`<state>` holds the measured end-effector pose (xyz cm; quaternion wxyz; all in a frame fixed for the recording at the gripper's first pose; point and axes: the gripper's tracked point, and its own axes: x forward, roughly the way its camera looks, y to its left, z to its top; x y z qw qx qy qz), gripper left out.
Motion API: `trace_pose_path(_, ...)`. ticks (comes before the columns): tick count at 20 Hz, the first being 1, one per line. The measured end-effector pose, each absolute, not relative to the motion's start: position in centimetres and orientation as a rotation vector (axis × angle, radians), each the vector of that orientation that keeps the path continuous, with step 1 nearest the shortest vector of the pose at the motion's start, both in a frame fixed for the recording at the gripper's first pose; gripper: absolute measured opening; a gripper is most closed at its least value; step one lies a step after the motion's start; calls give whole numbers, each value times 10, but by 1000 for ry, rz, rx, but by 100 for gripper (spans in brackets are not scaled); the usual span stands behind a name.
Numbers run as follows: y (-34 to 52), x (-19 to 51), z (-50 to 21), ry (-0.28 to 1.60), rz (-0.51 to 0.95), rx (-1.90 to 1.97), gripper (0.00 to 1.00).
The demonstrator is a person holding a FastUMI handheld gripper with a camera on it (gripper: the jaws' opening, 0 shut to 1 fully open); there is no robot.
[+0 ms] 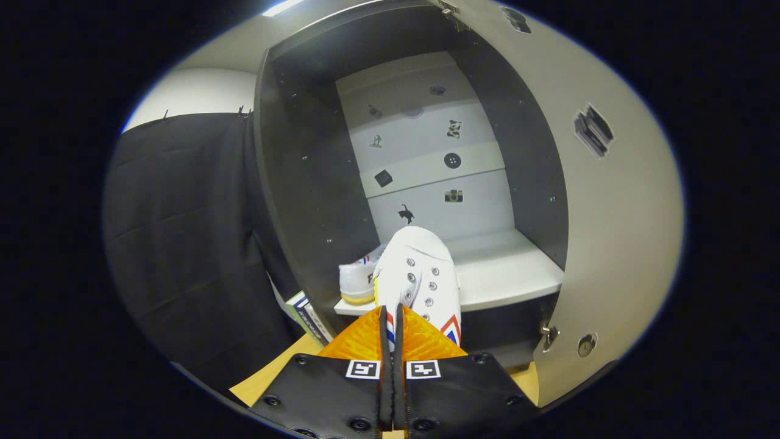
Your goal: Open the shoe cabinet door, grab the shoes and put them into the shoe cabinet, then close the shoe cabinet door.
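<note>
Orange gripper (390, 323) pinched nearly closed on the rim of a white lace-up sneaker (420, 274), toe pointing inward over the front edge of the shoe cabinet's white shelf (512, 274). Second white sneaker (357, 281) already at the shelf's front left corner. Cabinet door (609, 244) swung wide open at right.

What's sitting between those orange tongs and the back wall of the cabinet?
In the gripper view, the tongs pinch a white shoe pointing inward; beyond it the pale shelf runs bare to the back wall.
</note>
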<state>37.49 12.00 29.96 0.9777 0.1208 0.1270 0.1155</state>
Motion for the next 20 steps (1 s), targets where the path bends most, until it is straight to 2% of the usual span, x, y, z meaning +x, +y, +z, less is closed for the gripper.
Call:
trace_pose_path(10, 118, 526, 308, 259, 111, 200, 1)
trace_pose_path(14, 126, 557, 283, 313, 78, 173, 1)
trace_pose_path(17, 142, 561, 266, 352, 108, 169, 2)
trace_pose_path(18, 145, 562, 273, 327, 126, 162, 5)
trace_pose_path(19, 147, 557, 283, 291, 133, 145, 12)
trace_pose_path(20, 150, 551, 296, 258, 139, 121, 30)
